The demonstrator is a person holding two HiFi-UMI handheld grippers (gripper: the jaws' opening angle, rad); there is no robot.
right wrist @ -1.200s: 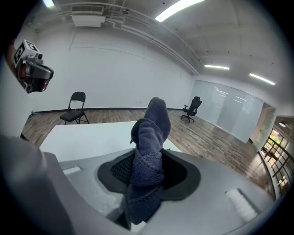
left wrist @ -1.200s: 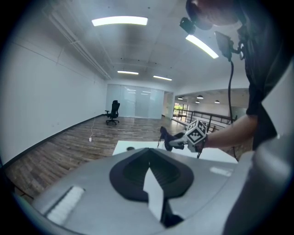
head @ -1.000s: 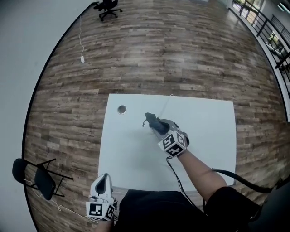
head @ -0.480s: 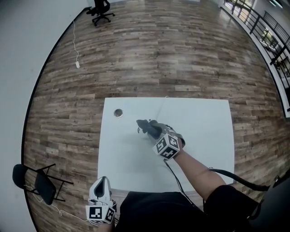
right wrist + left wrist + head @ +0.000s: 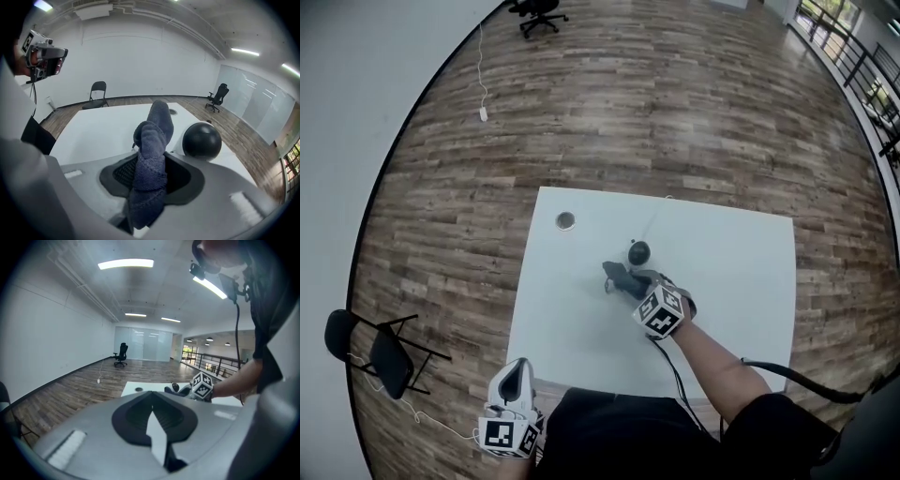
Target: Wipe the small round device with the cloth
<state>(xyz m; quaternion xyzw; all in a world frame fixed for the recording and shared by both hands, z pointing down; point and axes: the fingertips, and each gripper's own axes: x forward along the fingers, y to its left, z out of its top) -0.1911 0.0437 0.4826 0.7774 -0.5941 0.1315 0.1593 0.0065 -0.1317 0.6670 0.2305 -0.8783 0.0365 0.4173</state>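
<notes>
The small round device (image 5: 638, 252), a black ball on a white base, stands near the middle of the white table (image 5: 731, 253). My right gripper (image 5: 632, 283) is shut on a dark blue-grey cloth (image 5: 621, 277), just on the near-left side of the device. In the right gripper view the cloth (image 5: 152, 150) sticks out of the right gripper (image 5: 149, 180) and the device (image 5: 201, 139) sits close to its right; I cannot tell whether they touch. My left gripper (image 5: 516, 375) hangs off the table's near-left corner, shut on nothing (image 5: 154, 427).
A thin white cable (image 5: 654, 216) runs from the device to the table's far edge. A round grommet hole (image 5: 565, 221) is at the far left corner. A black cable (image 5: 675, 375) trails from my right hand. A folding chair (image 5: 380, 361) stands on the wooden floor to the left.
My right gripper with the cloth has sunk and drawn back toward me, and the device, hidden behind cloth and gripper before, now shows beyond it. The left gripper has stayed put.
</notes>
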